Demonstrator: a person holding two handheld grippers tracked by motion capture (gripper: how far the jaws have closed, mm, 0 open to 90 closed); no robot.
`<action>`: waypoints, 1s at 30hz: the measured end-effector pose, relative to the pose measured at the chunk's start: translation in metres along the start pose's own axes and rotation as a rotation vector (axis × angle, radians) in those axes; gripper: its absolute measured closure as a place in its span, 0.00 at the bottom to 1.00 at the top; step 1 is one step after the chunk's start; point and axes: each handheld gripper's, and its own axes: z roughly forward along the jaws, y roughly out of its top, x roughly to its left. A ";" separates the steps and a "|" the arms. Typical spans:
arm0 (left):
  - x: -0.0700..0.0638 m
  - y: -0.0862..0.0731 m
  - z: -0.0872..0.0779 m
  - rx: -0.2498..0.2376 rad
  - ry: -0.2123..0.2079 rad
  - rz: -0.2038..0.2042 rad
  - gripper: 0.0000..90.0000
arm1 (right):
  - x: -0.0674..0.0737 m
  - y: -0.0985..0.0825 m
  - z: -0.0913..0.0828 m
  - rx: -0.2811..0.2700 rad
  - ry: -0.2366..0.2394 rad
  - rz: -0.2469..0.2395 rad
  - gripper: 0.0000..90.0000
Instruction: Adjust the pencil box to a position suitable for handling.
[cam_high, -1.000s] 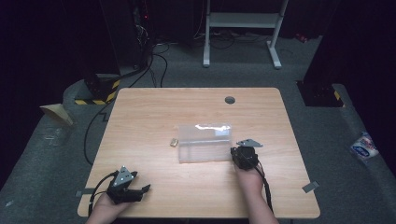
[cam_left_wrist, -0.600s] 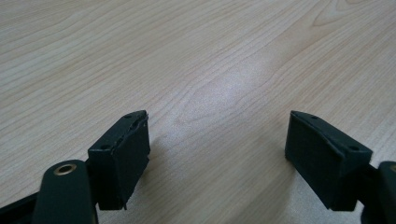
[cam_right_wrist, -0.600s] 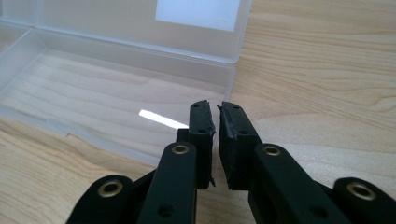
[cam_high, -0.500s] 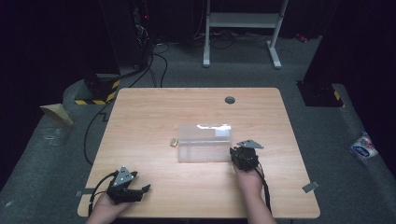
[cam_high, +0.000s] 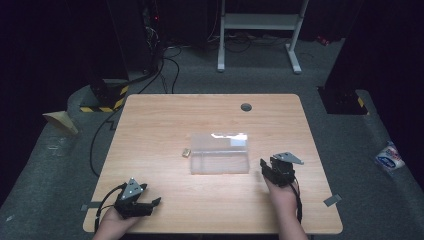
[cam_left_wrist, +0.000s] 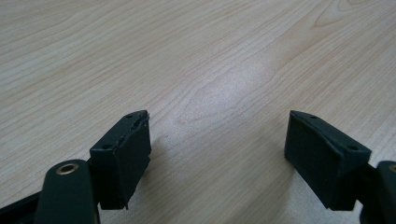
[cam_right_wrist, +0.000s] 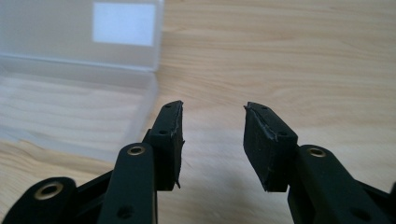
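Observation:
A clear plastic box (cam_high: 220, 154) lies open in the middle of the wooden table (cam_high: 165, 120), its lid raised at the back. The right gripper view has the box (cam_right_wrist: 70, 102) at left, its corner just beside the left jaw. My right gripper (cam_high: 267, 168) sits just right of the box, and its jaws have just been opening, with nothing between them (cam_right_wrist: 212, 135). A small tan object (cam_high: 186, 152) lies just left of the box. My left gripper (cam_high: 152, 204) rests near the front left edge, jaws wide apart over bare wood (cam_left_wrist: 217, 149).
A dark round grommet (cam_high: 245, 107) is set in the table near its far edge. Cables trail from both grippers toward the front edge. Beyond the table stand a white metal frame (cam_high: 260, 30) and dark equipment (cam_high: 107, 92) on the grey floor.
My right gripper has drawn away to the right of the box's front right corner, and its jaws have parted. The left gripper has stayed put.

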 end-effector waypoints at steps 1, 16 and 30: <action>0.000 0.000 0.000 0.000 0.000 -0.002 0.26 | -0.003 -0.002 -0.002 0.001 -0.011 -0.003 0.63; -0.004 0.000 -0.001 0.001 0.030 -0.028 0.26 | -0.029 -0.027 -0.013 0.085 -0.042 -0.023 0.47; -0.007 0.007 0.000 0.040 0.087 -0.123 0.27 | -0.021 -0.031 -0.010 0.094 -0.040 -0.083 0.41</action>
